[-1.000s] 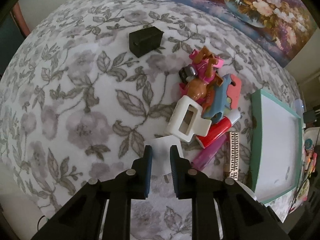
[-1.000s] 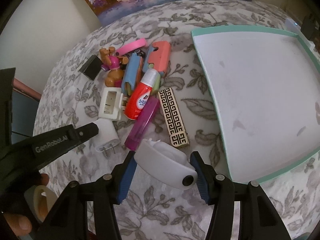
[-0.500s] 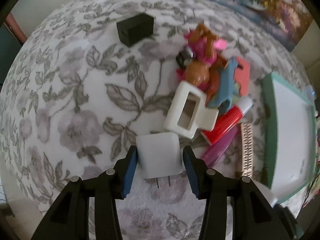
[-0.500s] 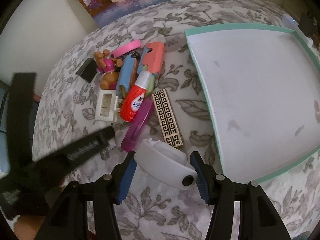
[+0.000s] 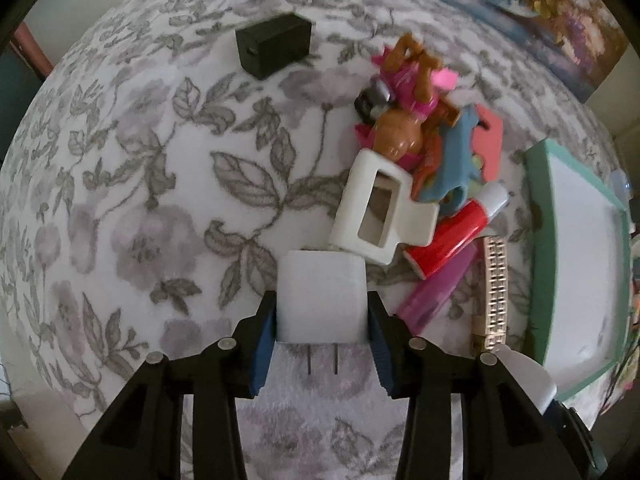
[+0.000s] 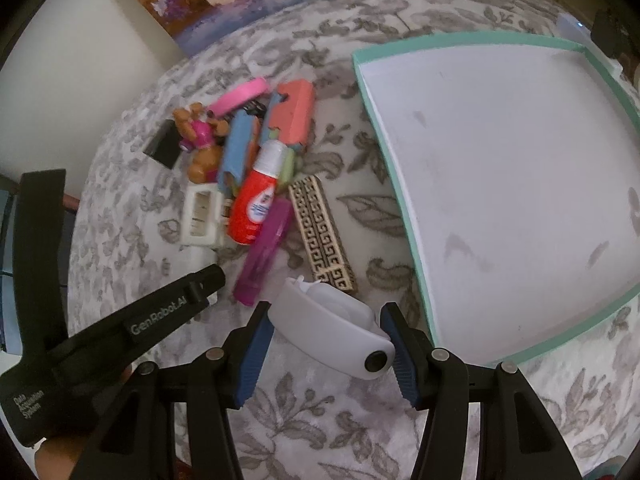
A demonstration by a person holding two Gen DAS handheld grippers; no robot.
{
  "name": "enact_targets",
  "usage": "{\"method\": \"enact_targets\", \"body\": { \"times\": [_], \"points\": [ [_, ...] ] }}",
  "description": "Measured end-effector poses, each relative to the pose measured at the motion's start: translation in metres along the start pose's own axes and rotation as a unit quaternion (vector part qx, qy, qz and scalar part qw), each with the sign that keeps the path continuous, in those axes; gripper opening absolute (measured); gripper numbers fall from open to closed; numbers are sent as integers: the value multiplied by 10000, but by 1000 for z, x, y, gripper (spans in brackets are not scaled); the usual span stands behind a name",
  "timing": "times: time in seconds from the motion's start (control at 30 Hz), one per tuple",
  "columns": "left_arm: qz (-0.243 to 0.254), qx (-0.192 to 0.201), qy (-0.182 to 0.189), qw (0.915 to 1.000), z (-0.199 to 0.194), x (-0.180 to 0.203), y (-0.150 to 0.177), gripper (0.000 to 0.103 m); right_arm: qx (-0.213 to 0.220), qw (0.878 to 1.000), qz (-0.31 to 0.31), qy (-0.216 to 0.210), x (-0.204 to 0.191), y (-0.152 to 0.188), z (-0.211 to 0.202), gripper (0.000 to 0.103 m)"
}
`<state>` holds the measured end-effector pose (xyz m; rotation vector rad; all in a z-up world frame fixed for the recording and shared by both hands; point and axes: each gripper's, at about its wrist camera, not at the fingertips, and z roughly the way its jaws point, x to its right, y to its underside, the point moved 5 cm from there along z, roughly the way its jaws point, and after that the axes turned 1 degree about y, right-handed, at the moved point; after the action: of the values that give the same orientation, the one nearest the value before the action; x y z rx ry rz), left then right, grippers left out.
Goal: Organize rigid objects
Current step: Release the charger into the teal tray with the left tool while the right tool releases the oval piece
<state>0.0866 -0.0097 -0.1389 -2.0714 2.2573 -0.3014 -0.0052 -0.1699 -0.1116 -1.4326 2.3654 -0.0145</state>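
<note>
Grasp step: left gripper (image 5: 322, 334) jaws flank the charger (image 5: 321, 298), touching, not lifted. Right gripper (image 6: 326, 346) jaws grip the dispenser (image 6: 334, 330). Next: lift, carry both to the tray (image 6: 384, 128).

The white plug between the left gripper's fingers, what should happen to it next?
Probably close the left gripper a little more on the white plug, then lift. Its fingers flank the plug, which lies on the flowery cloth touching the white clip.
</note>
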Motion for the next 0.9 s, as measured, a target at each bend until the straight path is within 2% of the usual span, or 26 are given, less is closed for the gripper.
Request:
{"method": "enact_targets", "body": {
  "times": [0.23, 0.37, 0.47, 0.57, 0.63, 0.7, 0.9],
  "points": [
    [164, 818, 125, 9964, -54, 4, -2, 44, 466, 9989, 24, -36, 3, -14, -28, 58],
    [389, 1072, 336, 9929, -75, 24, -2, 44, 765, 9965, 237, 253, 28, -28, -43, 58],
    [640, 1065, 373, 9916, -78, 48, -4, 44, 949, 9925, 624, 455, 55, -39, -52, 58],
    [822, 856, 483, 9918, -78, 73, -5, 44, 1110, 9870, 962, 656, 83, -49, -61, 58],
    [1017, 819, 385, 9907, -77, 96, -5, 44, 1193, 9833, 1189, 696, 100, -54, -67, 59],
    [1220, 829, 335, 9885, -76, 119, -7, 44, 1249, 9788, 1399, 828, 115, -58, -70, 59],
    [1506, 664, 522, 9850, -61, 171, -4, 44, 1307, 9639, 1979, 1215, 163, -61, -74, 59]
  ]
}}
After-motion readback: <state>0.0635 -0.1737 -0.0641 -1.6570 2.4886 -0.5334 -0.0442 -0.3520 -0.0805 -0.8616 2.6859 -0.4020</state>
